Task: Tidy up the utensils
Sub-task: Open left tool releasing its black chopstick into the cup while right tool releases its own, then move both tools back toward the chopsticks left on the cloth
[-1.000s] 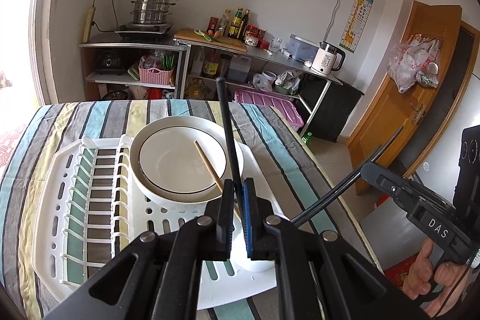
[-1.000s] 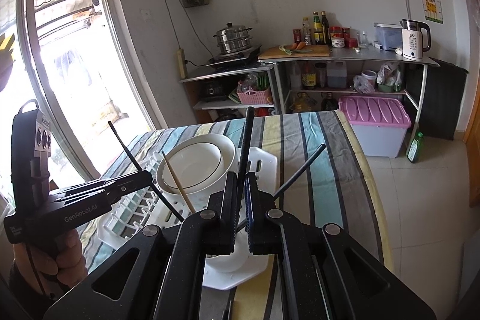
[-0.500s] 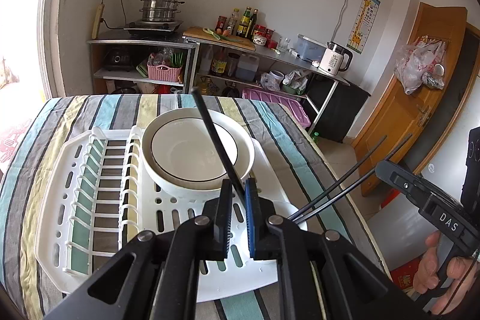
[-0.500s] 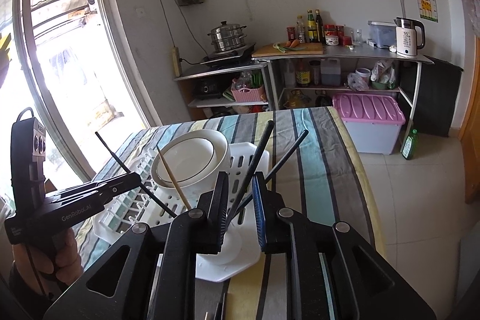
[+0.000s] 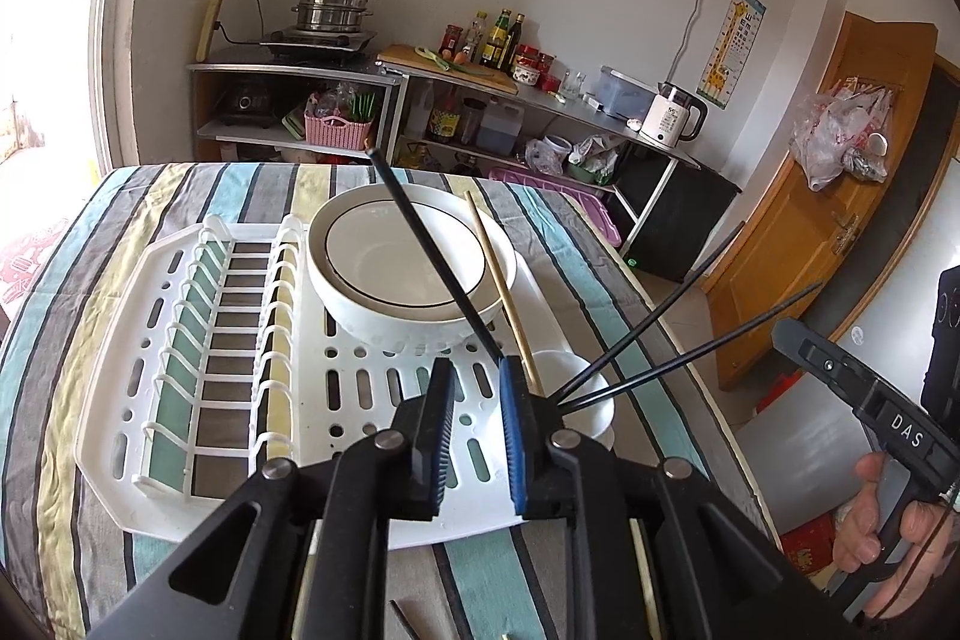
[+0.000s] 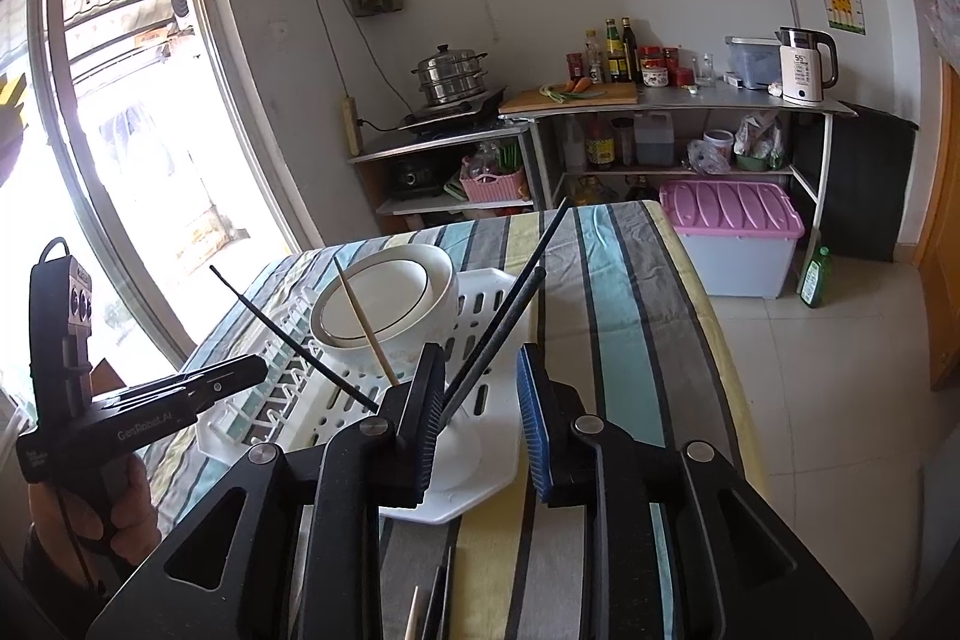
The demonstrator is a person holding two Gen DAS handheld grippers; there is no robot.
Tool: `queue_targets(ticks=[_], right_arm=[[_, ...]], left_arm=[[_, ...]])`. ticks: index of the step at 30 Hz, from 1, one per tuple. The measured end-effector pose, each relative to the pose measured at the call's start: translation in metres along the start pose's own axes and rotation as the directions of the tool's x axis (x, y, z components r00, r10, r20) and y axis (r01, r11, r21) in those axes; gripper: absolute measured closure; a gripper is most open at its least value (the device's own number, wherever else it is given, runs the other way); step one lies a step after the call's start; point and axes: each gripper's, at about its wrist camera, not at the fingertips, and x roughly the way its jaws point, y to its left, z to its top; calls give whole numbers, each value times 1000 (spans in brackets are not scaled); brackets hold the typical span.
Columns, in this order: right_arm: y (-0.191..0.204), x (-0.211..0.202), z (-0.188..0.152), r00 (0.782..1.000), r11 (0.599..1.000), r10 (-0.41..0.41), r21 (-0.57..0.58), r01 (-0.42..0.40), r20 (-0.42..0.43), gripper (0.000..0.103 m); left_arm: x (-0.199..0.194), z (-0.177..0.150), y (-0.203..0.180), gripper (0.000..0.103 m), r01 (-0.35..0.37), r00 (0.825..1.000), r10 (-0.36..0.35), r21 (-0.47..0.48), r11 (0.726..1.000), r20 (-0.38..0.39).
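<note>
Left gripper [image 5: 474, 382] jaws have just been opening, now apart; a black chopstick [image 5: 432, 256] runs up from the gap, no pad pressing it. Right gripper [image 6: 480, 376] jaws also just opening, apart, two black chopsticks [image 6: 510, 322] leaning by its left pad. Text: "DAS" on right gripper body at lower right of left view, "GenRobot.AI" on left gripper at lower left of right view. White cup [image 5: 591, 397] holds all four chopsticks including a wooden chopstick [image 5: 501, 280]. White bowl [image 5: 408, 268] sits in the dish rack [image 5: 198, 358] on the striped tabletop [image 5: 66, 280].
</note>
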Motion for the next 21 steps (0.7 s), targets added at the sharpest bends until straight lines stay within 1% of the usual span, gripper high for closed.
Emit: queue_targets(ticks=[6,16,18,21], right_arm=[[11,-26,-18,1000,999,18,-27,-18,26,77],[40,-85,-71,997,995,49,-88,-43,67,77],[45,-95,-83,996,994,55,-98,-48,70,77],[51,-105,-101,996,993,61,-100,-54,61,77]], left_arm=[[-28,-27,-5,86,4,999,-5,26,1000,36],[-98,-94,-15,86,-37,993,27,85,996,113],[-109,-107,-17,86,-35,993,24,89,995,118],[-123,-126,-19,87,-56,990,43,99,993,131]])
